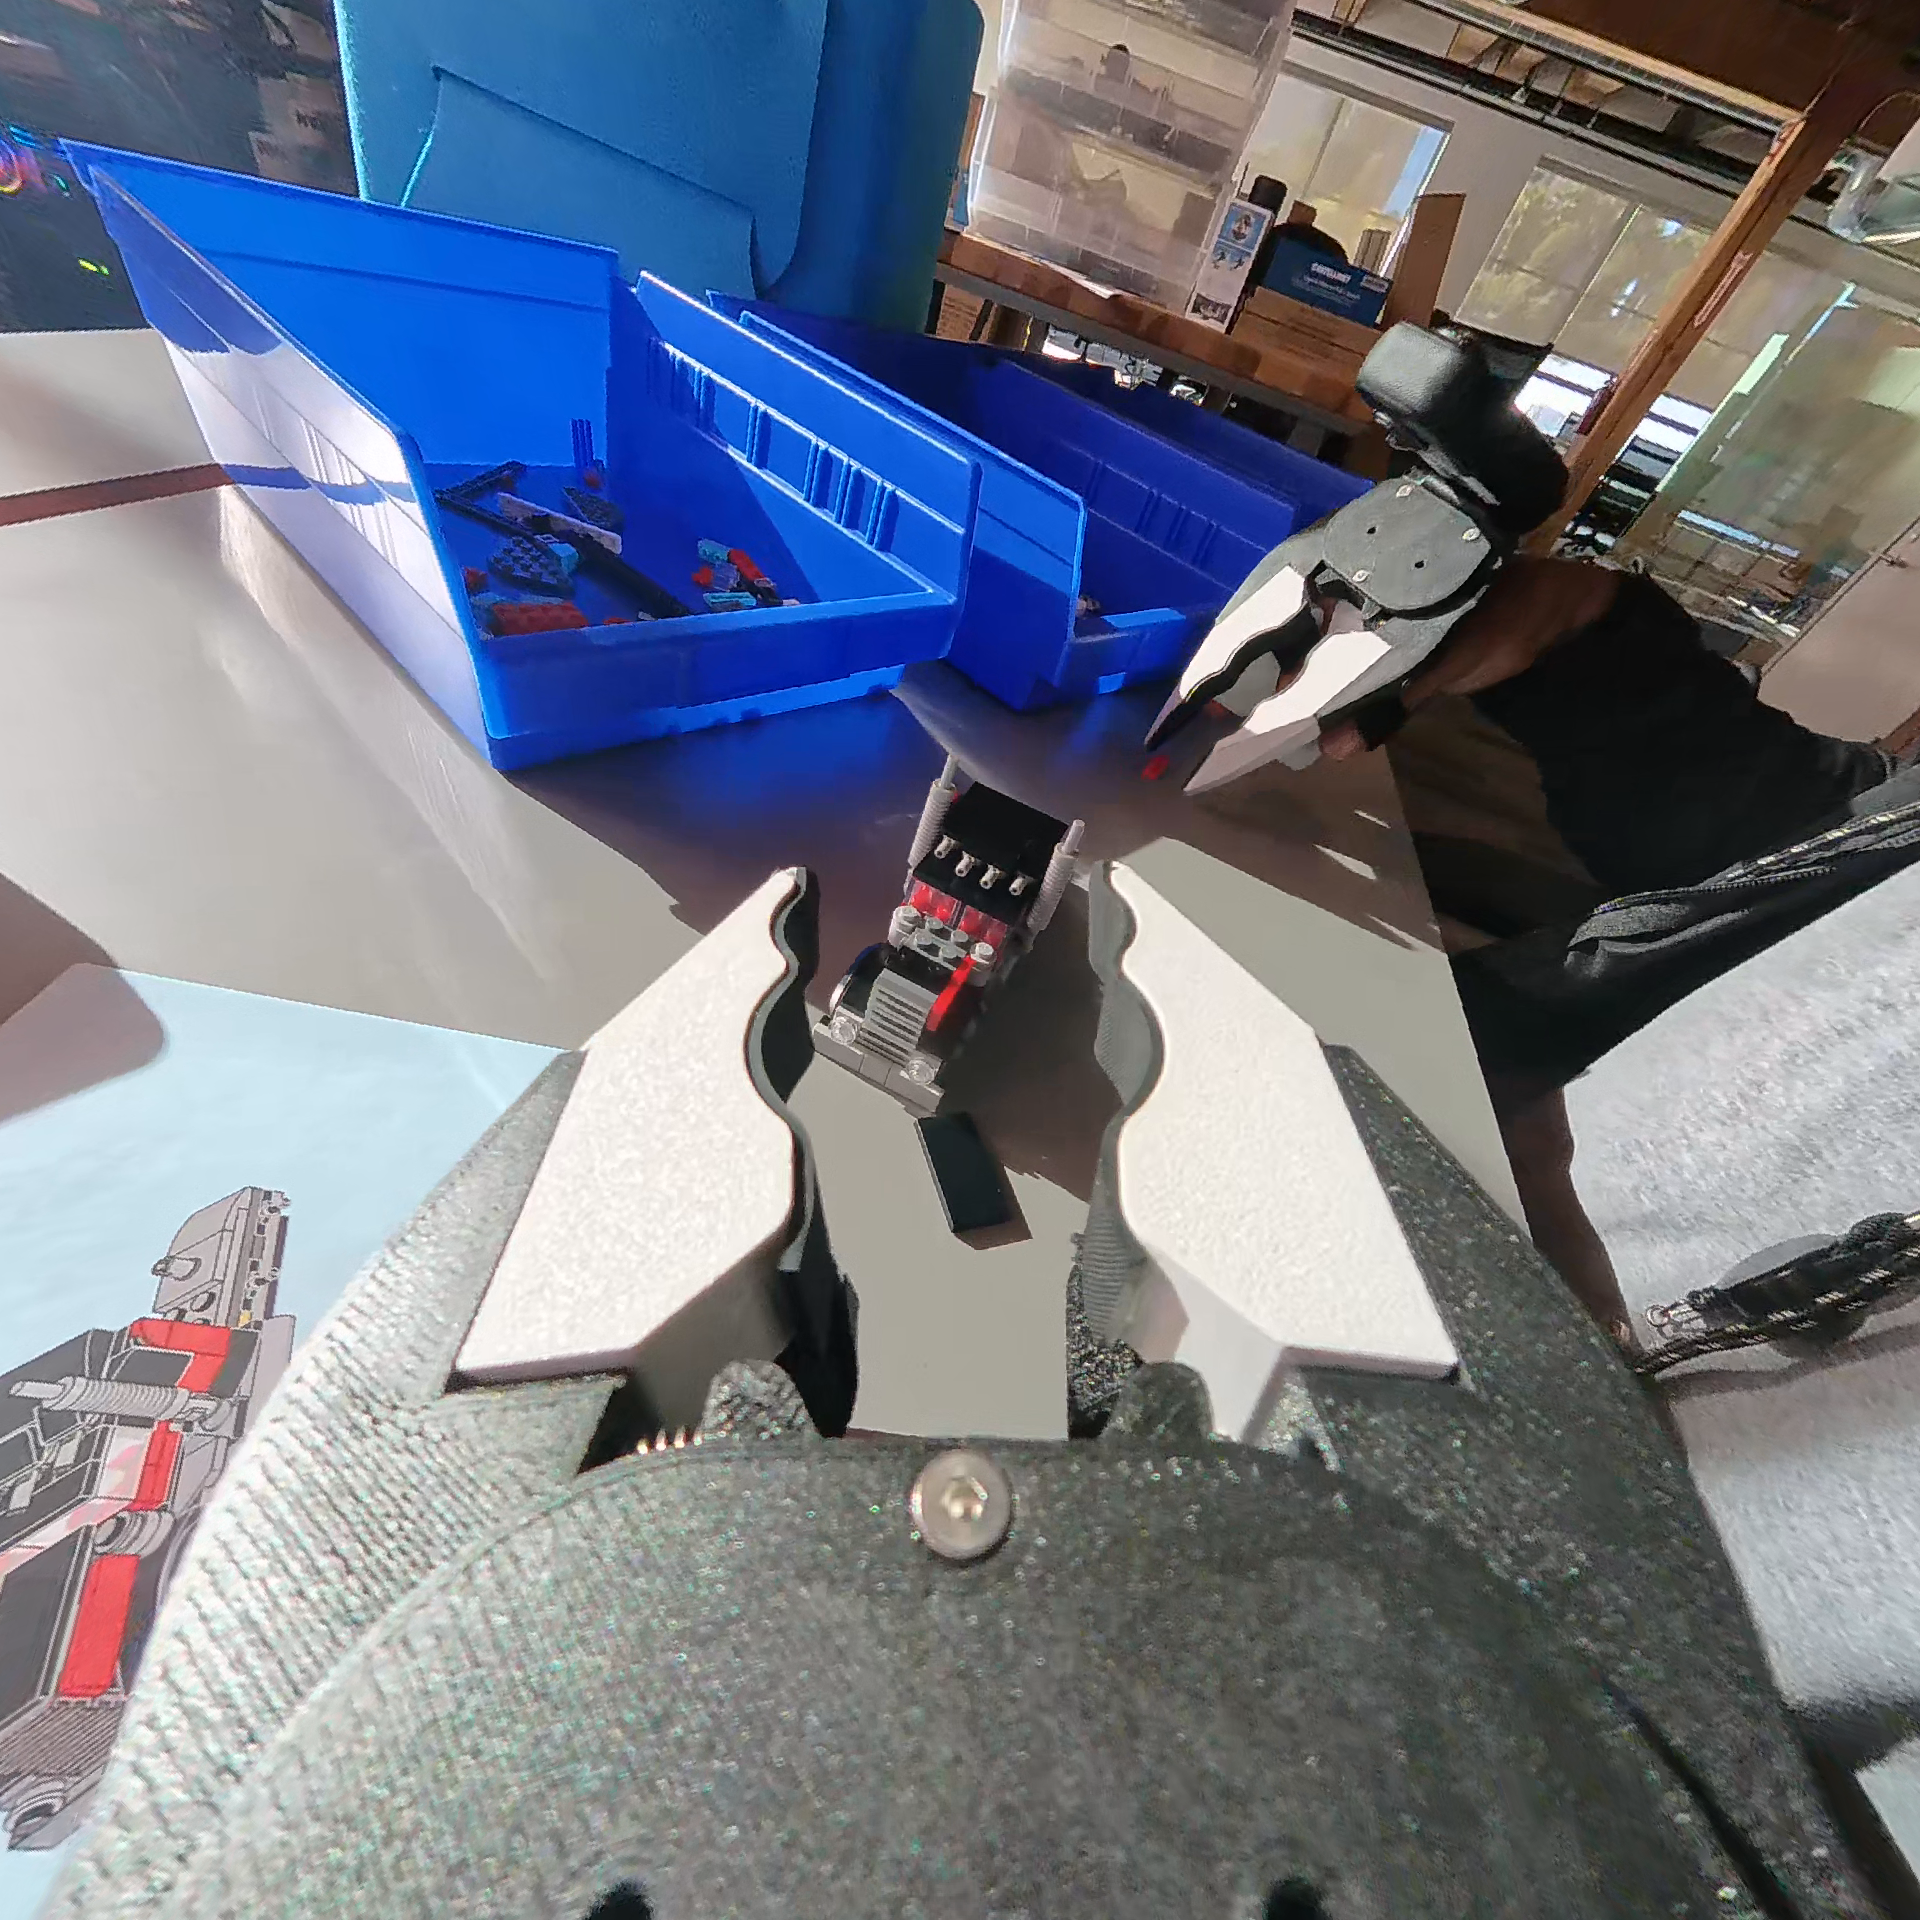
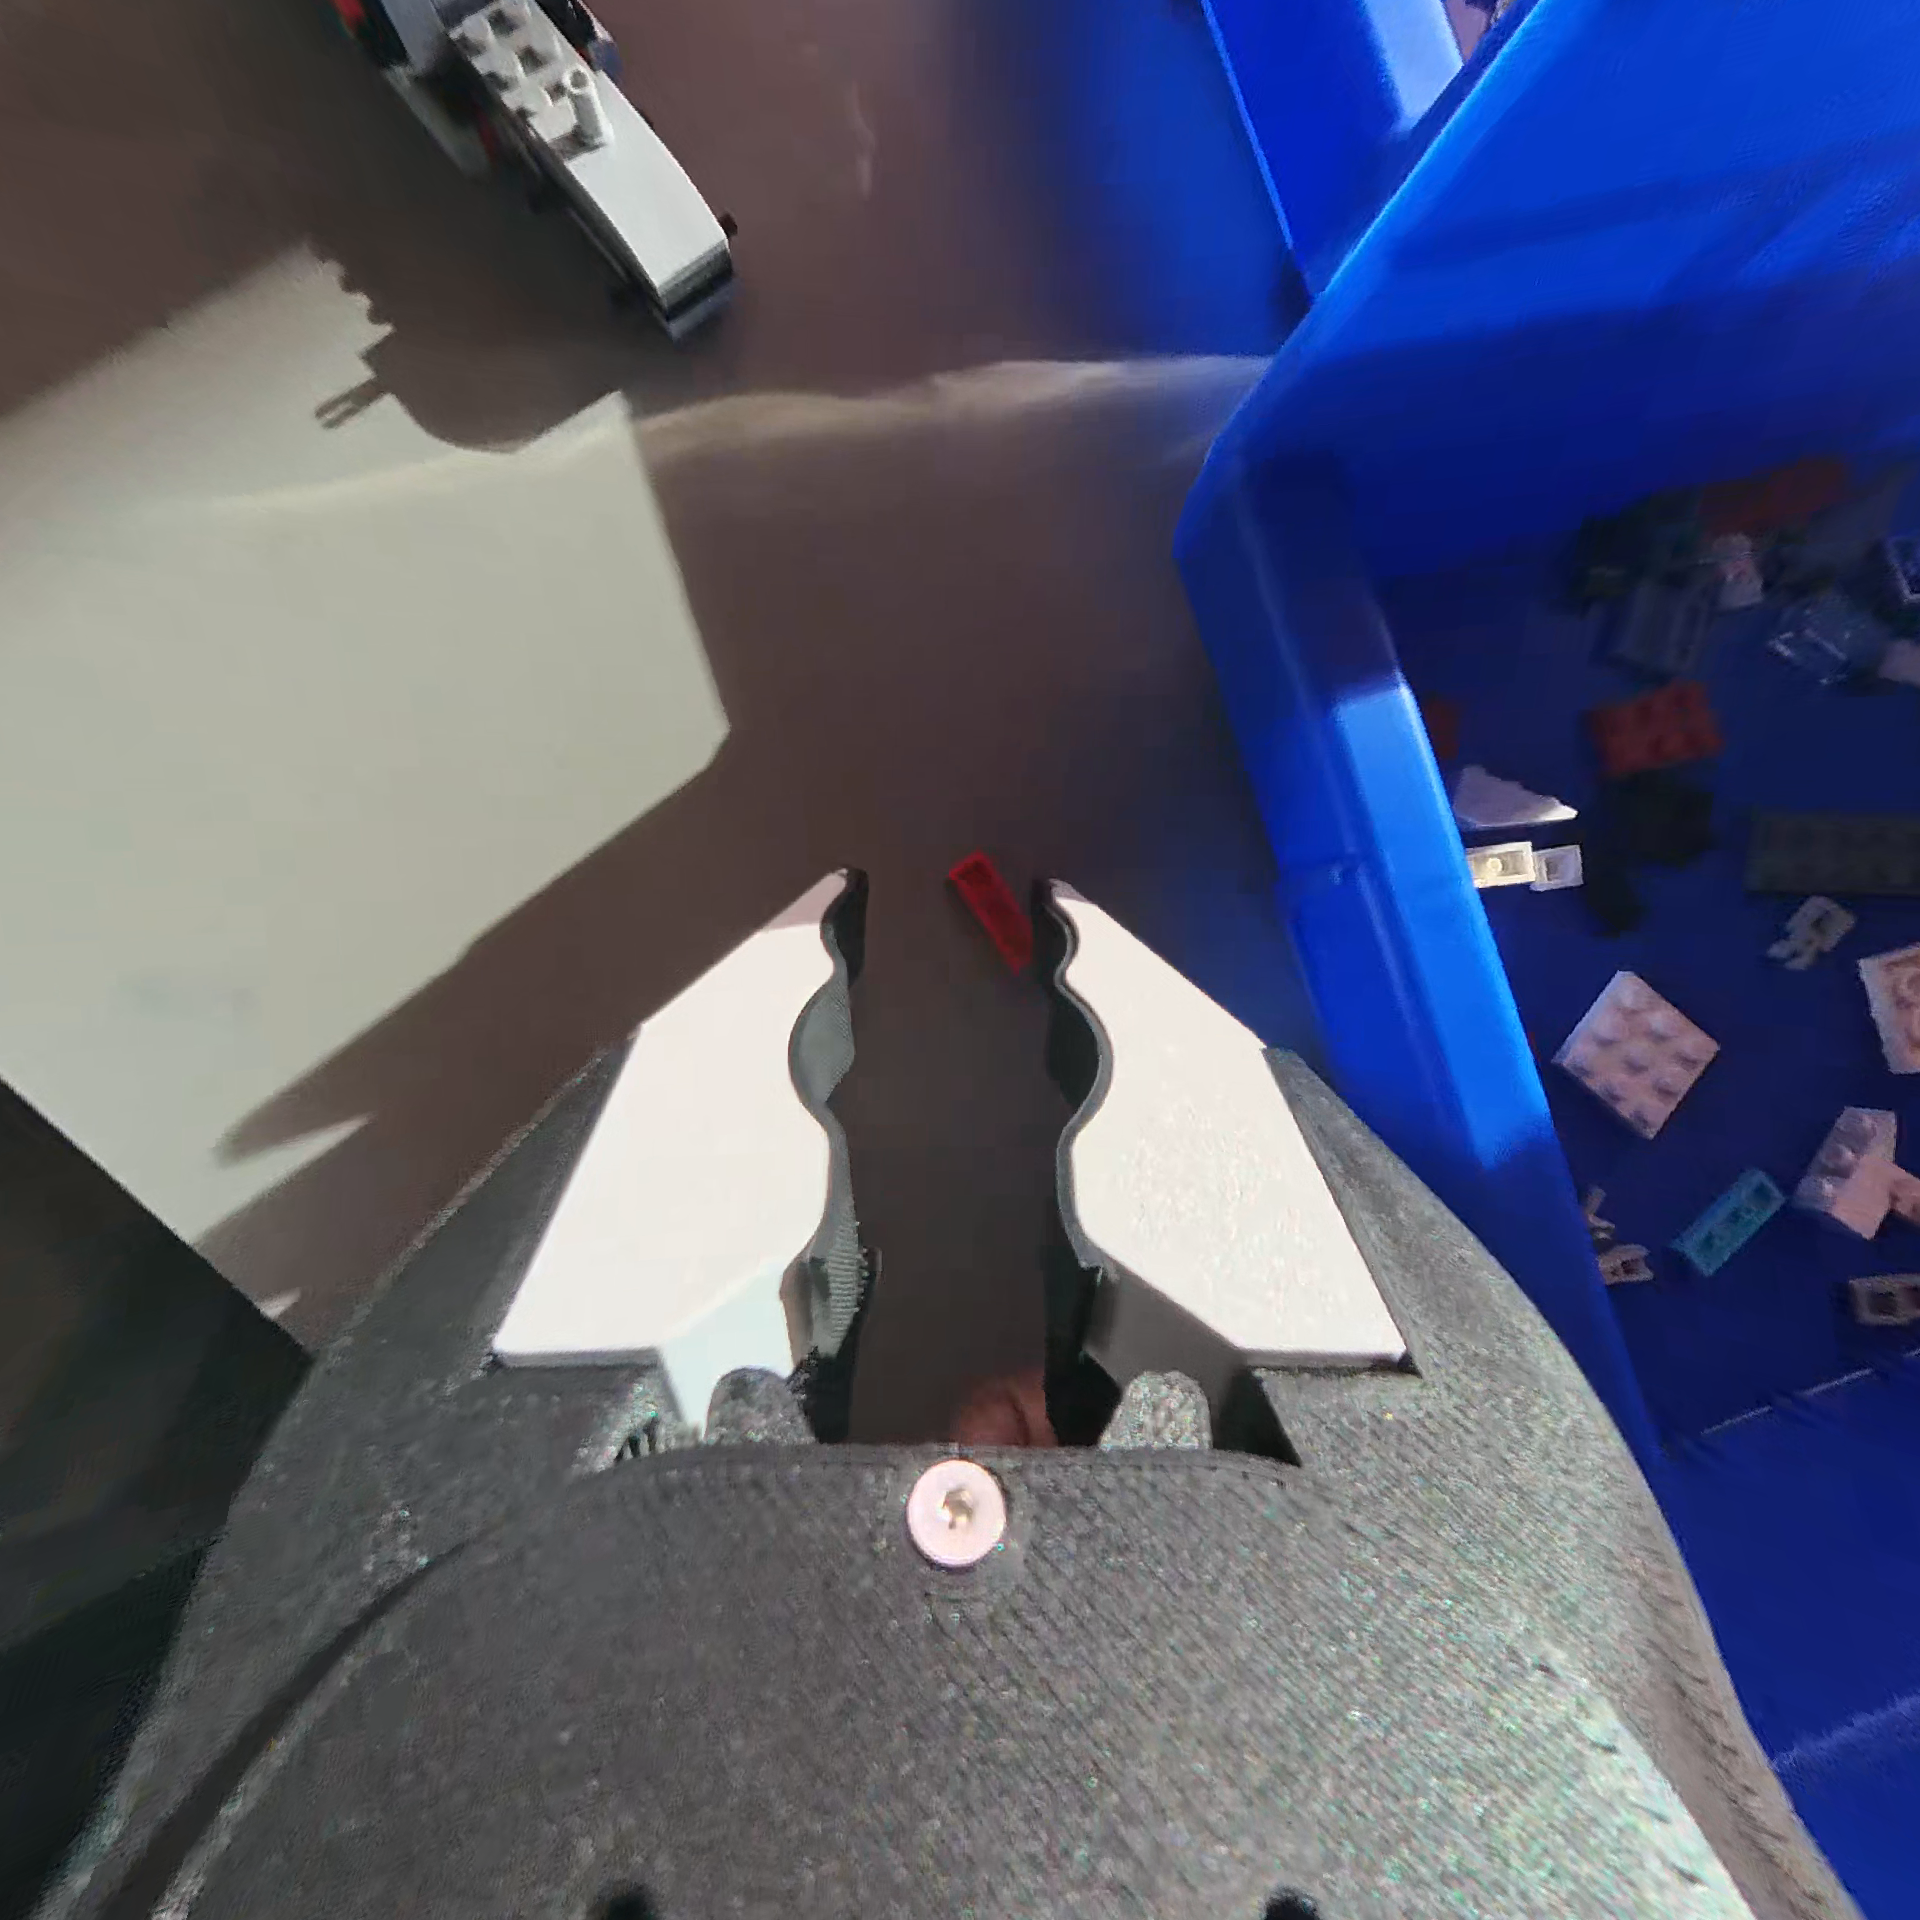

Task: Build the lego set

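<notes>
Two blue bins [image 1: 582,436] stand side by side on the grey bench [image 1: 260,810], the largest things in sight; the nearer one holds a scatter of loose black, red and teal bricks [image 1: 582,561], and the right wrist view looks into the other bin [image 2: 1382,831], where pale, red and dark pieces [image 2: 1631,1049] lie. A printed instruction sheet [image 1: 125,1299] lies on the bench at the left. The left gripper [image 1: 945,883] hovers over the bench with its jaws spread, empty, and the black, grey and red lego truck [image 1: 935,956] stands on the bench just beyond and between them. A flat black piece [image 1: 966,1174] lies just in front of the truck. The right gripper [image 2: 951,883], jaws parted and empty, points down at a small red piece [image 2: 992,914] lying on the bench beside the bin, just beyond its tips.
</notes>
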`<state>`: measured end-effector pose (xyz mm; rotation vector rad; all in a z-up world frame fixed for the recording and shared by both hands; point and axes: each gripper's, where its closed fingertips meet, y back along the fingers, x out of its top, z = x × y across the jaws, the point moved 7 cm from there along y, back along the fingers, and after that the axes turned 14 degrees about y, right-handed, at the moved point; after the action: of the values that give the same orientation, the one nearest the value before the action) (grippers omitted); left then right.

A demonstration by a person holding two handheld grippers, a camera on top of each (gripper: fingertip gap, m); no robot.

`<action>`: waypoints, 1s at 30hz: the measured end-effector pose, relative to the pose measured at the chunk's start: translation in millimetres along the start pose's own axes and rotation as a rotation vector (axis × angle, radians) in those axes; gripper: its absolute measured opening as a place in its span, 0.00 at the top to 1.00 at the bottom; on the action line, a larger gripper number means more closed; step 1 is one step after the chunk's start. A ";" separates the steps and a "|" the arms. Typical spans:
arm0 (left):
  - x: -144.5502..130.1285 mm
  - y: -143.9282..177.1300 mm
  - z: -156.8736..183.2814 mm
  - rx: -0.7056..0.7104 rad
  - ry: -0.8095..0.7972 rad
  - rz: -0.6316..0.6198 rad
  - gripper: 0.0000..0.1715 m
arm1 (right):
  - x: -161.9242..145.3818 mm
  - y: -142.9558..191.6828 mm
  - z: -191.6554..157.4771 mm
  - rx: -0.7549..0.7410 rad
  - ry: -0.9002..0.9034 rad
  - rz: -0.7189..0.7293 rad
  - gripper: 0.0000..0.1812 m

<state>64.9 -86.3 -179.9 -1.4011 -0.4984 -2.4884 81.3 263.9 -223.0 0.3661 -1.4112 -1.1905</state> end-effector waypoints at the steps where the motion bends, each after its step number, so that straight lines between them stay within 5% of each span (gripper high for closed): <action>1: -0.7 0.1 0.3 0.001 0.001 0.001 0.69 | -1.5 -1.6 0.6 0.007 0.004 -0.011 0.84; 4: -2.5 -0.2 0.8 -0.002 0.011 0.001 0.69 | -0.4 -5.1 3.1 0.017 0.002 0.011 0.93; 9: -2.8 -1.9 5.0 -0.054 0.059 0.007 0.70 | 23.0 -12.1 -2.1 0.014 0.095 0.128 0.95; 18: 1.3 -15.6 17.2 -0.289 0.399 0.033 0.77 | 140.1 -7.5 -44.1 -0.129 0.643 0.613 0.95; 30: -5.7 -17.4 12.9 -0.282 0.528 -0.047 0.83 | 206.7 -43.4 -82.2 -0.217 0.992 0.733 0.95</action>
<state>71.4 -64.9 -181.6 -0.7495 -0.0726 -2.8985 82.2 45.8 -161.4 0.1973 -0.4469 -0.4088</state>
